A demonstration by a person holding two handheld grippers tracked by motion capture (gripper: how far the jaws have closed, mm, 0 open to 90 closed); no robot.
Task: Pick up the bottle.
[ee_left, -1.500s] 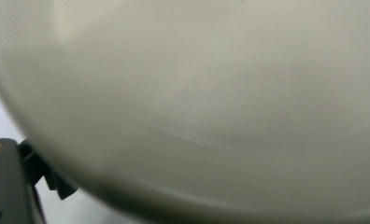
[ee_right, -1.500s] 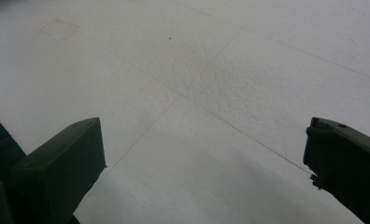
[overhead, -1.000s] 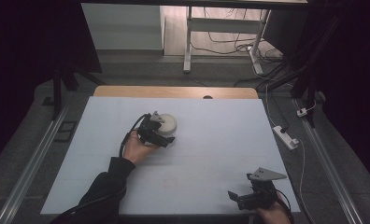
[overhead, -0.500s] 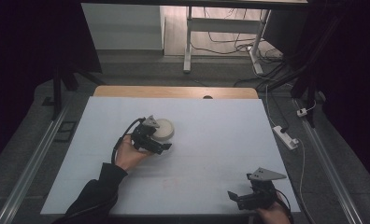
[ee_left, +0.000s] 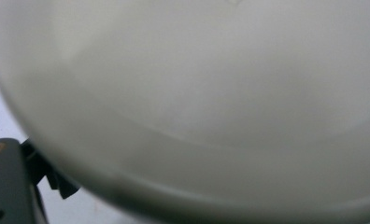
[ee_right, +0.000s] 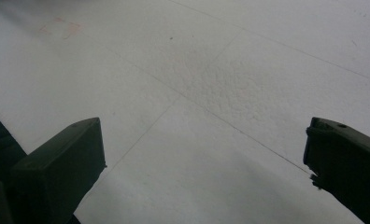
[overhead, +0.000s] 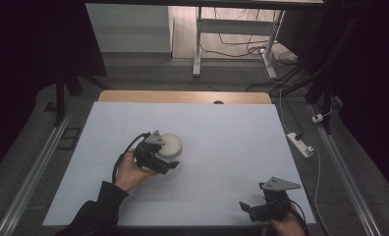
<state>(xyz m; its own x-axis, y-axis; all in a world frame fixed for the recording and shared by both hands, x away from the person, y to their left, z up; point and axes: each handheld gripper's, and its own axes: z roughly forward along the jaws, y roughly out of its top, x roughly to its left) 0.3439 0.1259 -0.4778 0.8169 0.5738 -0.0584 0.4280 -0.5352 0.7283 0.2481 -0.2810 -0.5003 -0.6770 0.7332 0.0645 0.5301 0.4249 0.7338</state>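
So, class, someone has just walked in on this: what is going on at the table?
A person works at a white-topped table with a gripper in each hand. The left gripper is at a pale round container, whose surface looms very close in the left gripper view; whether the jaws grip it cannot be told. The right gripper waits open over bare table near the front right edge.

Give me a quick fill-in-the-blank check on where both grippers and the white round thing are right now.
1. The left gripper is at the round white ____, left of the table's middle.
2. The right gripper has its jaws spread ____ over the bare white table.
3. The right gripper sits near the table's ____ right corner, by the person's edge.
4. In the left gripper view, the white dish looks very ____ to the camera.

Missing words: dish; open; near; close
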